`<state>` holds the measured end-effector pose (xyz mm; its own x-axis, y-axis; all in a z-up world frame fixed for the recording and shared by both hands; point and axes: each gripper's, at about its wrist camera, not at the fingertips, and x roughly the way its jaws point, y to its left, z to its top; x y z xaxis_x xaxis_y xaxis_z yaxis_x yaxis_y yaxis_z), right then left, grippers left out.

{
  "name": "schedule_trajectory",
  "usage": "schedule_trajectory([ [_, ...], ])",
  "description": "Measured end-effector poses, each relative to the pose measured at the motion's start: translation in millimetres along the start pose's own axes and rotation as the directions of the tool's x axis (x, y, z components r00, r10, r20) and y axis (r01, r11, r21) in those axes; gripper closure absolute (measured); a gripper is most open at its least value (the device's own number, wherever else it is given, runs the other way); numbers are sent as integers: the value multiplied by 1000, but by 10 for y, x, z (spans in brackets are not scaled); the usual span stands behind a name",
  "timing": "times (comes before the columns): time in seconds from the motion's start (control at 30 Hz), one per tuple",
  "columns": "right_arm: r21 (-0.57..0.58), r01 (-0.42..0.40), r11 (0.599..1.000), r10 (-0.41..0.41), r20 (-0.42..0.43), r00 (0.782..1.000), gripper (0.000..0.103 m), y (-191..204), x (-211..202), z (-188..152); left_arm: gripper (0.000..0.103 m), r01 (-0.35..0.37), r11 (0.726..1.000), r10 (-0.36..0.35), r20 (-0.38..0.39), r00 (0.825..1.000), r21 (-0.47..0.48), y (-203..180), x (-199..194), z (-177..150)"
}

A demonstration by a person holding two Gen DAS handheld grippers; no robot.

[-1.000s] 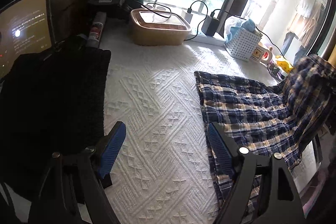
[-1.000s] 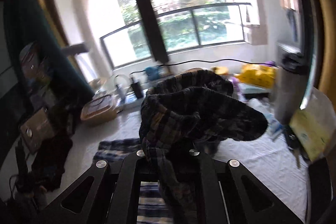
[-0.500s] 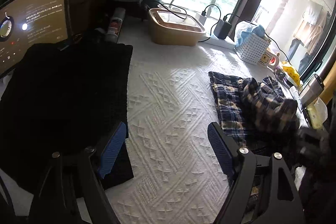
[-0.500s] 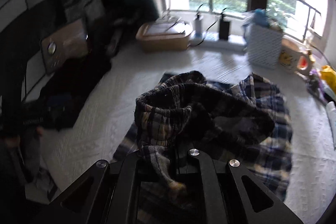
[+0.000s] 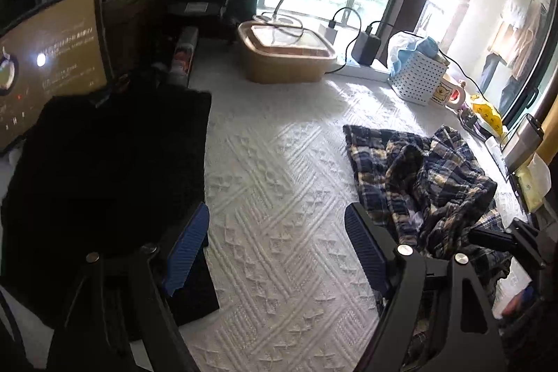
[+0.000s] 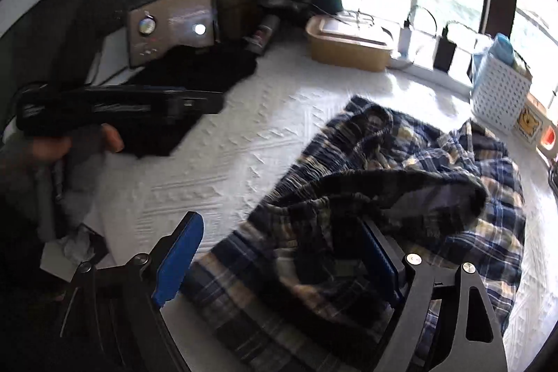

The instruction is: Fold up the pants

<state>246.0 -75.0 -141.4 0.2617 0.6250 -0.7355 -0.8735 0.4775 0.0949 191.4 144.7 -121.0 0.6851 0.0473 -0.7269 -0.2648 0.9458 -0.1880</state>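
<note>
The plaid pants (image 6: 401, 197) lie crumpled in a loose heap on the white textured bedspread (image 5: 279, 197), toward its right side, near the white perforated basket (image 5: 416, 77). The right gripper (image 6: 279, 253) has just been opening: its blue-padded jaws now stand wide, cloth lying between them but not pinched. The left gripper (image 5: 275, 246) hangs wide and empty over bare bedspread, beside a black garment (image 5: 104, 169).

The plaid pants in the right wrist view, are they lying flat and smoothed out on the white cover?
No, the plaid pants lie in a crumpled, bunched heap on the white cover, with folds standing up.
</note>
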Motion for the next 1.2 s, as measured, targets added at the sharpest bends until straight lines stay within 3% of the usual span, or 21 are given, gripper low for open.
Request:
schedule_trajectory([
  [0.13,64,9,998,-13,65,998,15,-211,-266,-33,23,23,998,-24,9,1000,60,-220,-13,69],
  [0.27,154,42,987,-61,118,991,15,-540,-537,-104,23,102,980,-105,5,995,173,-637,-16,110],
  [0.33,200,70,977,-98,135,986,15,-715,-645,-165,23,155,959,-159,-3,987,236,-879,-10,126],
  [0.5,285,158,945,-202,132,970,15,-1068,-796,-338,23,266,876,-273,-40,961,403,-1440,5,77],
  [0.6,350,204,914,-256,109,960,15,-1293,-845,-481,23,269,831,-276,-59,959,487,-1674,100,39],
  [0.87,457,244,855,-310,74,948,15,-1644,-915,-766,23,259,775,-244,-106,964,576,-2044,399,25],
  [0.93,475,242,846,-310,70,948,15,-1701,-916,-807,27,257,780,-232,-118,965,571,-2052,500,36],
  [1.0,487,240,840,-311,69,948,15,-1739,-911,-826,78,271,797,-227,-149,963,539,-2004,633,84],
  [1.2,490,230,841,-305,77,949,15,-1764,-903,-817,82,207,890,-174,-116,978,407,-1520,751,285],
])
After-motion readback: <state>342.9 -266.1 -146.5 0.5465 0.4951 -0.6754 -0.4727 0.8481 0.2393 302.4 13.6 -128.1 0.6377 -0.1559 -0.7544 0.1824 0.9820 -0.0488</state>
